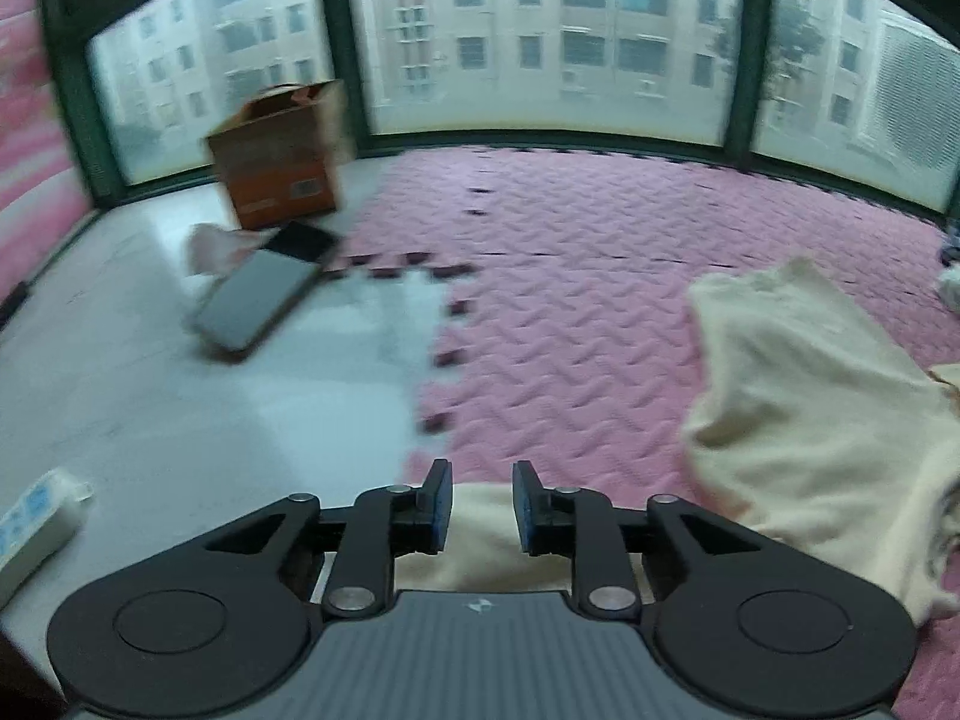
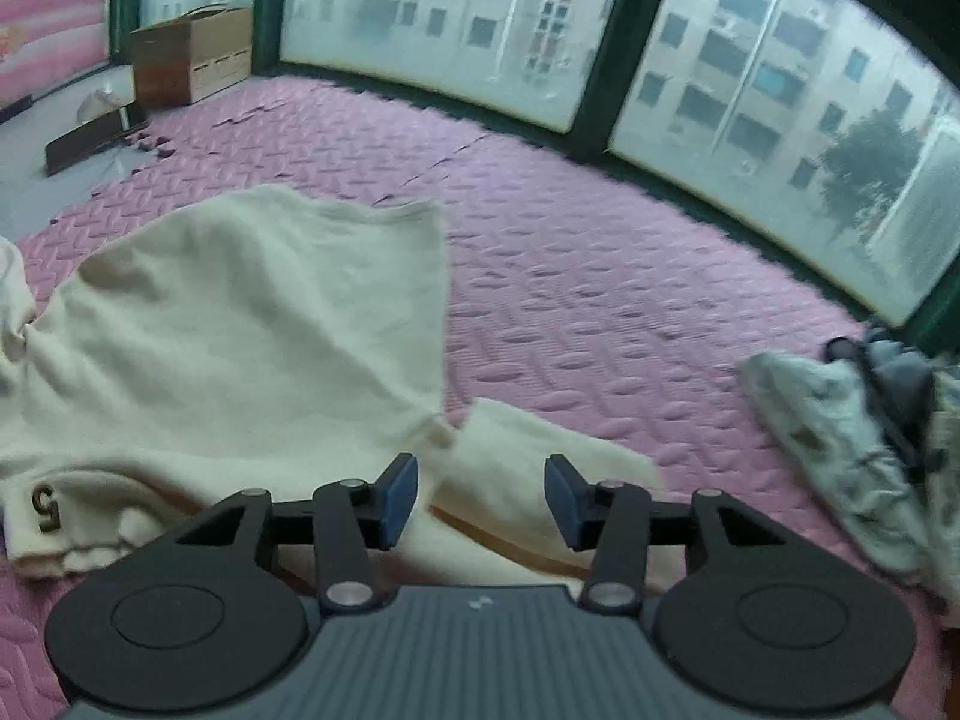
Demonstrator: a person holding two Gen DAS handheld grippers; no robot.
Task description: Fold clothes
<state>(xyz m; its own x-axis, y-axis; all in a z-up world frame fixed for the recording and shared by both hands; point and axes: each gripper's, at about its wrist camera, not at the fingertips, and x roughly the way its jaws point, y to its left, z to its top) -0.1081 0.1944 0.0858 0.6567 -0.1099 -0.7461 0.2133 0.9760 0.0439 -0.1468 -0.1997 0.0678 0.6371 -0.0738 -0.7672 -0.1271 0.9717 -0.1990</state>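
Note:
A cream garment [image 2: 240, 324] lies spread and rumpled on the pink foam mat [image 2: 600, 276], with a brown "5" mark near its lower left hem. One cream flap [image 2: 540, 456] reaches under my right gripper [image 2: 480, 498], which is open above it. In the left wrist view the same cream garment [image 1: 810, 420] sits bunched at the right, and a strip of it [image 1: 480, 534] lies beneath my left gripper [image 1: 480, 504], whose jaws stand apart with nothing pinched between them.
A brown cardboard box [image 1: 282, 156] stands by the window. A dark tablet [image 1: 252, 300] and a black item [image 1: 300, 240] lie on the grey floor [image 1: 150, 390]; a white power strip [image 1: 36, 522] is at the left. Another pile of pale and grey clothes [image 2: 858, 414] lies at the right.

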